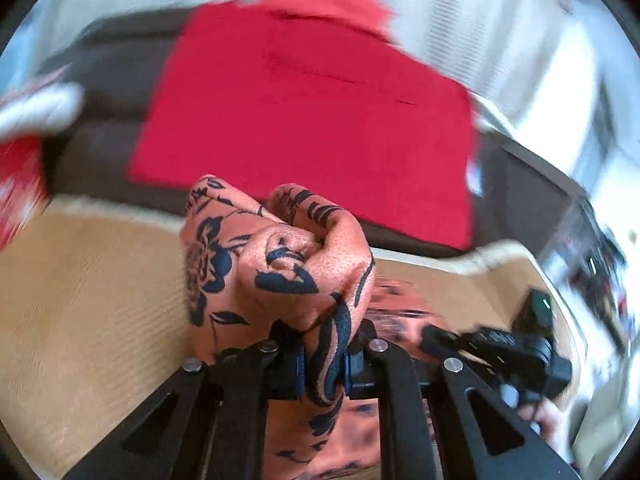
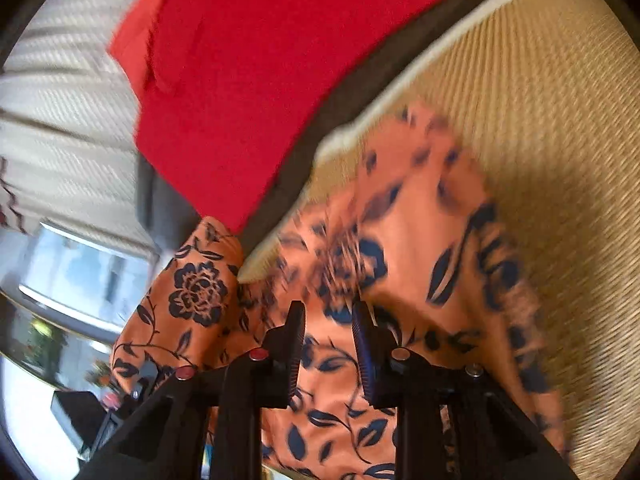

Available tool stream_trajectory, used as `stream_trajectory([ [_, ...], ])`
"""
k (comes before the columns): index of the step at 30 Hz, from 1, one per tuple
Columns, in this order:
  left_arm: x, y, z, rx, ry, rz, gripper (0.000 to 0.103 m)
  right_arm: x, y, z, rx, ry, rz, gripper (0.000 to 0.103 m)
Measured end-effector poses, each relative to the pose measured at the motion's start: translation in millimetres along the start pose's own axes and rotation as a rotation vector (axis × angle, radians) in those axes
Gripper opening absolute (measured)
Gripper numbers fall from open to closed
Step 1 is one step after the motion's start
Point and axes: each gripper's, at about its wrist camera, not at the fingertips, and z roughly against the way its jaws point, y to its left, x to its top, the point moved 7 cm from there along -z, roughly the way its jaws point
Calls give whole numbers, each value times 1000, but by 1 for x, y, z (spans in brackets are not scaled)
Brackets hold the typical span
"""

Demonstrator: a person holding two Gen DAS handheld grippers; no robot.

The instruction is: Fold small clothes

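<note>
An orange cloth with dark blue flowers (image 1: pixel 260 264) bunches up in front of my left gripper (image 1: pixel 323 364), which is shut on a pinched fold of it and holds it above the tan mat. In the right wrist view the same cloth (image 2: pixel 420 216) spreads blurred over the mat, with a raised part (image 2: pixel 196 292) at the left. My right gripper (image 2: pixel 328 320) hovers low over the cloth. There is a clear gap between its ribbed pads (image 2: pixel 362 344), and the fabric shows through it. The right gripper (image 1: pixel 434 338) also shows blurred at the right of the left wrist view.
A red cloth (image 1: pixel 312 112) lies flat on a dark brown surface (image 1: pixel 100 152) beyond the tan woven mat (image 1: pixel 80 300). The red cloth (image 2: pixel 248 80) fills the top of the right wrist view. White ribbed fabric (image 2: pixel 60 120) is behind. A red and white item (image 1: pixel 20 160) sits at the left.
</note>
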Motion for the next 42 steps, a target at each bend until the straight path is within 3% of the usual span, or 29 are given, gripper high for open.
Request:
stream_trajectory([
  [4, -24, -94, -36, -127, 80, -193, 13, 22, -12, 38, 56, -104, -32, 28],
  [8, -72, -119, -80, -158, 274, -257, 22, 39, -37, 64, 110, -170, -130, 31],
  [10, -80, -109, -80, -173, 292, -246, 26, 44, -47, 71, 89, -191, -158, 52],
  [11, -79, -103, -73, -196, 278, -241, 32, 45, -51, 72, 86, -197, -172, 79],
  [12, -75, -96, -64, -214, 259, -236, 37, 45, -51, 74, 86, -197, -175, 81],
  [14, -57, -79, -42, -226, 178, -224, 58, 44, -47, 72, 93, -179, -147, 80],
  [16, -30, -52, -20, -179, 48, -186, 67, 39, -36, 70, 96, -165, -94, 80],
  [19, -10, -14, -9, -163, -30, -116, 67, 29, -13, 62, 97, -164, -10, 80],
  [20, -7, -1, -13, -120, -34, -104, 67, 25, -3, 60, 89, -157, 19, 80],
  [22, -14, 21, -28, -46, 0, -98, 67, 20, -4, 54, 64, -125, 49, 80],
  [25, -41, 49, -65, 51, 161, -87, 67, 11, -9, 27, -22, -62, 31, 80],
  [27, -55, 54, -72, 48, 210, -83, 67, 5, -5, 11, -35, -32, 40, 80],
  [30, -60, 47, -71, 29, 207, -135, 67, -7, 16, -8, -48, -5, 123, 80],
  [32, -64, 42, -71, 45, 202, -189, 67, -15, 23, -26, -145, -1, 205, 77],
  [34, -69, 37, -76, 29, 221, -175, 67, -22, 22, -37, -241, 12, 259, 48],
  [35, -70, 34, -79, 15, 229, -158, 67, -24, 19, -39, -303, 18, 295, 25],
  [38, -74, 26, -79, -14, 232, -165, 67, -28, 26, -31, -361, -31, 379, 16],
  [42, -83, 9, -75, 44, 207, -279, 67, -32, 32, -9, -419, -118, 482, 12],
])
